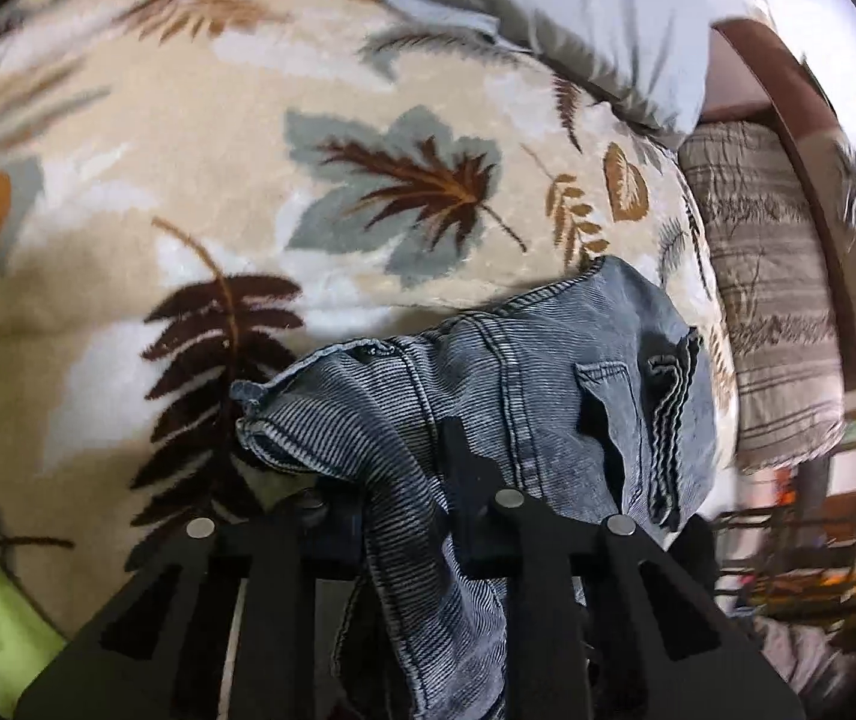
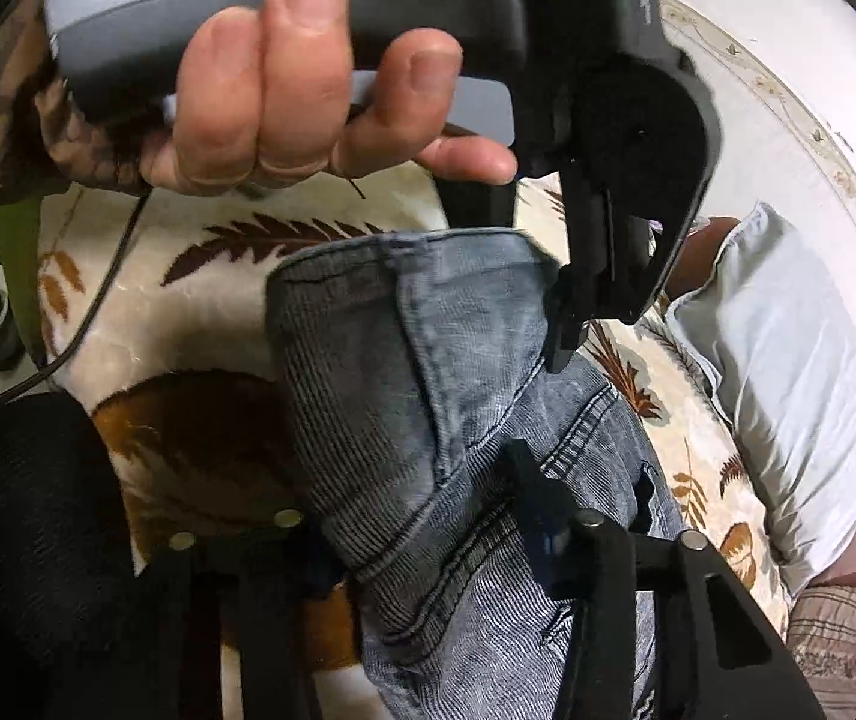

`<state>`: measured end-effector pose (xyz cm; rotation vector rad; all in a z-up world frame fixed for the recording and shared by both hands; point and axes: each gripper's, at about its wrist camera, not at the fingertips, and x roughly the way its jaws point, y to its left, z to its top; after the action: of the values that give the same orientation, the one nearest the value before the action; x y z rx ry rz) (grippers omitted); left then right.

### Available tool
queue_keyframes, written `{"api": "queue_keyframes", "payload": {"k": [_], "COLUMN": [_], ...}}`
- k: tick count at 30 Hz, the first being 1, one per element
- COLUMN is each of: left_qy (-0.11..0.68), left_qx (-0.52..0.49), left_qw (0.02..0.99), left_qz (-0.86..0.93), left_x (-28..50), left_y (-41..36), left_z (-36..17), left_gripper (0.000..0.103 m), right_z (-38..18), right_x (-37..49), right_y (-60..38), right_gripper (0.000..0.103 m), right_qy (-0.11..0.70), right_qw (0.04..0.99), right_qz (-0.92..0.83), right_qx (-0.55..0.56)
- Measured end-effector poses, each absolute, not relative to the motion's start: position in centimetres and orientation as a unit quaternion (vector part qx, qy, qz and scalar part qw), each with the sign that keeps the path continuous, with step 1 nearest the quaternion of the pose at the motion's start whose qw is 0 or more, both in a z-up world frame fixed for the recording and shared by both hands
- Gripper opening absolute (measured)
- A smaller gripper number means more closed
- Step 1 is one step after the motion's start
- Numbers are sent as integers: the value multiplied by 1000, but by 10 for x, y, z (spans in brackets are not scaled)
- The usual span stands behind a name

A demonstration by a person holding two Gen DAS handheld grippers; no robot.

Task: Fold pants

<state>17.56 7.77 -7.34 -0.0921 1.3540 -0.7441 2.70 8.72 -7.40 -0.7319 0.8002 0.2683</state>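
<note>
A: Where are the pants?
B: Lower centre of the left wrist view, grey-blue denim bunched on a leaf-patterned blanket. Long axis runs from bottom centre up toward the right; the stitched waistband edge points to the upper right.

A: Left gripper?
B: Jaws pinching a fold of denim.

A: Right gripper?
B: Jaws drawn in on a thick roll of denim, pads pressing it. In that view a hand holds the left gripper's handle, upper left.

A: Surroundings?
B: Pale pillow, upper right.
</note>
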Motion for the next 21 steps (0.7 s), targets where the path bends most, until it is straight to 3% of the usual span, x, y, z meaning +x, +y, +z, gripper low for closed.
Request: {"api": "queue_keyframes", "payload": {"k": [10,21], "left_qy": [594,563], "left_qx": [-29,9], "left_qw": [738,765], "left_qz": [-319,-313], "left_x": [166,145], "left_y": [66,24], "left_z": [-38,9], "left_gripper": [16,16], "right_z": [-29,11], "right_x": [16,6], "right_y": [61,7], "right_gripper": [22,20], "right_qy": [378,361], "right_qw": [882,914], "right_qz": [139,141], "right_qx": [-243,-119]}}
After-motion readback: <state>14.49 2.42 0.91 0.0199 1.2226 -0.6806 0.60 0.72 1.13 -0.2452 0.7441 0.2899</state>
